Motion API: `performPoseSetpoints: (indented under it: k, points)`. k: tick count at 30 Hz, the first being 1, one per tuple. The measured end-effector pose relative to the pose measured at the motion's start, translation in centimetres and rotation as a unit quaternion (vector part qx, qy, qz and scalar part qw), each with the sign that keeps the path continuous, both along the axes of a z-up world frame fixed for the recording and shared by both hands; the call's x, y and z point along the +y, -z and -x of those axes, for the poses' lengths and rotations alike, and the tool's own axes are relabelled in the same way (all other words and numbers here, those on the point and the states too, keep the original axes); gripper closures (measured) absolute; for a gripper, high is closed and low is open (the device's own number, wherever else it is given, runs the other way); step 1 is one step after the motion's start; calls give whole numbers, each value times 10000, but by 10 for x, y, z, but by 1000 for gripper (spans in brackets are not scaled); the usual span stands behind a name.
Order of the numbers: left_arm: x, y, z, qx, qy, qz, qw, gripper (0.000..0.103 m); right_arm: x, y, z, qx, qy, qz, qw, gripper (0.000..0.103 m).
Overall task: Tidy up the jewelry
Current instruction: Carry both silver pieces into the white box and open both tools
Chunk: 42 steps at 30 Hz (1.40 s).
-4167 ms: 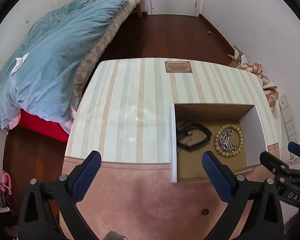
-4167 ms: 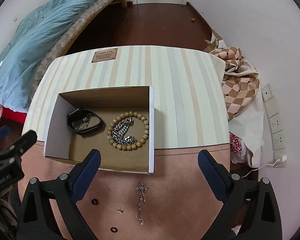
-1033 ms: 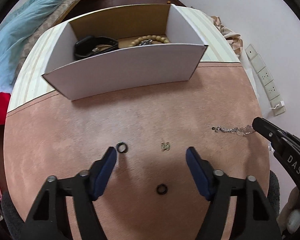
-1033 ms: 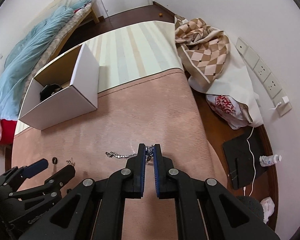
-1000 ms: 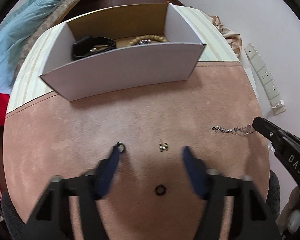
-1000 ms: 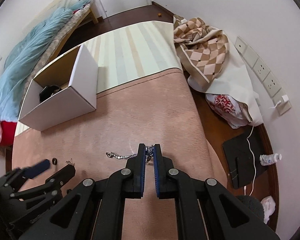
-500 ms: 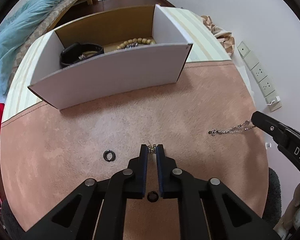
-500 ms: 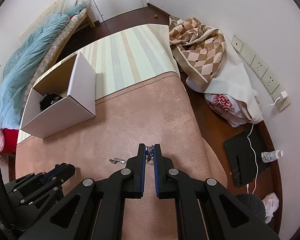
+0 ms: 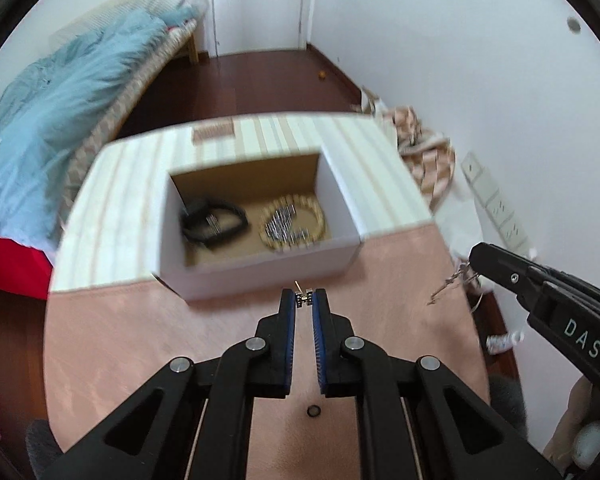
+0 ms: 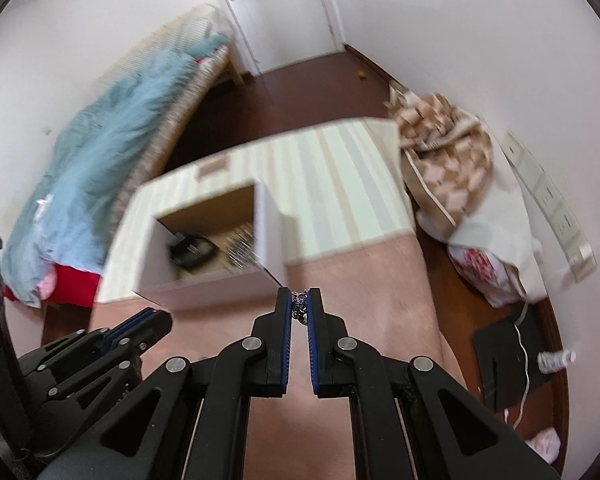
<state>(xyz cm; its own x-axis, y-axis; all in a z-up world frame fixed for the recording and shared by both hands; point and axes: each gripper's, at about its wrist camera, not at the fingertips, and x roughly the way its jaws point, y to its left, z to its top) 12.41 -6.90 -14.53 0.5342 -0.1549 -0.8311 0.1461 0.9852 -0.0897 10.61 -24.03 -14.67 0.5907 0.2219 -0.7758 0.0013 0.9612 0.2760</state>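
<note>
Currently both grippers are loaded, and the white box (image 9: 260, 270) lies just ahead of both sets of fingertips, open side up, already containing a black band (image 9: 214, 224) and a bead bracelet (image 9: 294, 222).

The right gripper (image 10: 300, 304) is clamped on a silver chain (image 9: 450, 282) — in the left wrist view its free length hangs below the fingers and trails off to one side. Risk: the loose end could catch the box wall and drag the chain out of the grip.

The left gripper (image 9: 305, 300) is clamped on a small earring (image 9: 303, 298), held only at the extreme fingertips. Risk: so shallow a pinch may let it slip and drop onto the pink mat (image 9: 140, 340) beneath the fingers — short of the box.

One black ring (image 9: 313, 411) lies on the mat, behind the left fingertips, uncollected.
</note>
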Motion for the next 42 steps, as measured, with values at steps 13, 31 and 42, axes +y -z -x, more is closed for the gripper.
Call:
performPoseSetpoints:
  k: [13, 31, 42]
  points:
    - [75, -26, -63, 193, -621, 526, 9965, 97, 64, -52, -87, -308, -877, 119, 9956, 95]
    - [89, 51, -130, 1740, -557, 1142, 9765, 95, 97, 28, -175, 1014, -1214, 269, 9870, 95]
    - [112, 13, -133, 1058, -1031, 554, 9875, 23, 92, 30, -174, 1287, -1237, 339, 9834, 57]
